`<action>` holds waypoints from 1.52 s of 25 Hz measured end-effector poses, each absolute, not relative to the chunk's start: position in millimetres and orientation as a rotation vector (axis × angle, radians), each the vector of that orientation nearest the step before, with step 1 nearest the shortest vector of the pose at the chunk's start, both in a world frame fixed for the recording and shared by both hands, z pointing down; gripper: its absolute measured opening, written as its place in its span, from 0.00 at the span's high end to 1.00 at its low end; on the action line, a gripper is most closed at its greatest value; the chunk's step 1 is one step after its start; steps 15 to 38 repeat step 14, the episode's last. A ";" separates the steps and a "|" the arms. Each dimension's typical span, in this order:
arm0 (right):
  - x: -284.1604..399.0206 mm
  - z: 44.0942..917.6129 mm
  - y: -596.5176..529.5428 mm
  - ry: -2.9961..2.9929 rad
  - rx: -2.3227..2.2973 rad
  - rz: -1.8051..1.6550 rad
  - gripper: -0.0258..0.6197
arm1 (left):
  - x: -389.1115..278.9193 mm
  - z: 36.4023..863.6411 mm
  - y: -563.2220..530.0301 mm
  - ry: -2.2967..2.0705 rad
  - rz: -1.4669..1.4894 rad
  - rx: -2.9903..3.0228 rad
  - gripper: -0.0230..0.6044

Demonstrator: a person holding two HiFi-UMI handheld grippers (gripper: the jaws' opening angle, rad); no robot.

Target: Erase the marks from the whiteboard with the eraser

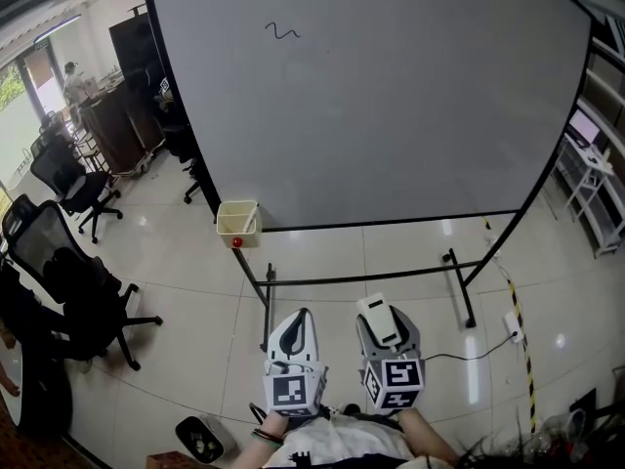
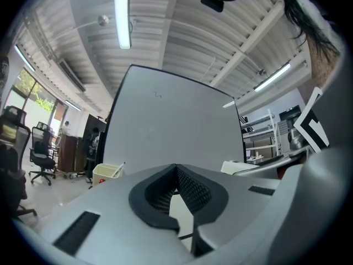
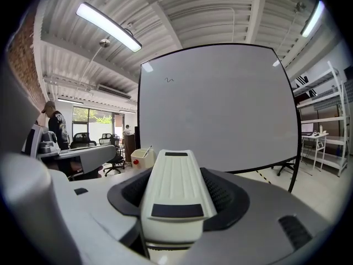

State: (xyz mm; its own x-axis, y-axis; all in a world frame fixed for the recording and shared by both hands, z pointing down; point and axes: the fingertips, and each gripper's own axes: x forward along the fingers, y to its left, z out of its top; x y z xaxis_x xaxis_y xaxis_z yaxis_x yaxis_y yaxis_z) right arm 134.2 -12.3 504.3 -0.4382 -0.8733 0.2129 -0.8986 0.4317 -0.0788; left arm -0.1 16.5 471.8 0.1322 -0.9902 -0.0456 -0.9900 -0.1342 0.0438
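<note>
A large whiteboard point(image 1: 391, 96) on a black stand fills the middle of the head view, with one small black squiggle point(image 1: 282, 33) near its upper left. The same squiggle point(image 3: 169, 80) shows in the right gripper view and, fainter, as a mark point(image 2: 158, 95) in the left gripper view. My right gripper point(image 1: 383, 328) is shut on a cream-white eraser point(image 3: 175, 186), held low and well short of the board. My left gripper point(image 1: 294, 338) hangs beside it, shut with nothing between its pads point(image 2: 190, 189).
A cream box point(image 1: 237, 221) with a marker and a red item hangs at the board's lower left corner. The stand's feet point(image 1: 266, 306) reach toward me. Office chairs point(image 1: 68, 281) stand left, shelving point(image 1: 596, 169) right, and a power strip with its cable point(image 1: 512, 325) lies on the floor.
</note>
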 end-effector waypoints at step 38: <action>135.9 507.4 -3.6 -2.535 1.551 0.276 0.53 | 7.1 474.1 24.8 -2.072 -0.103 2.366 0.96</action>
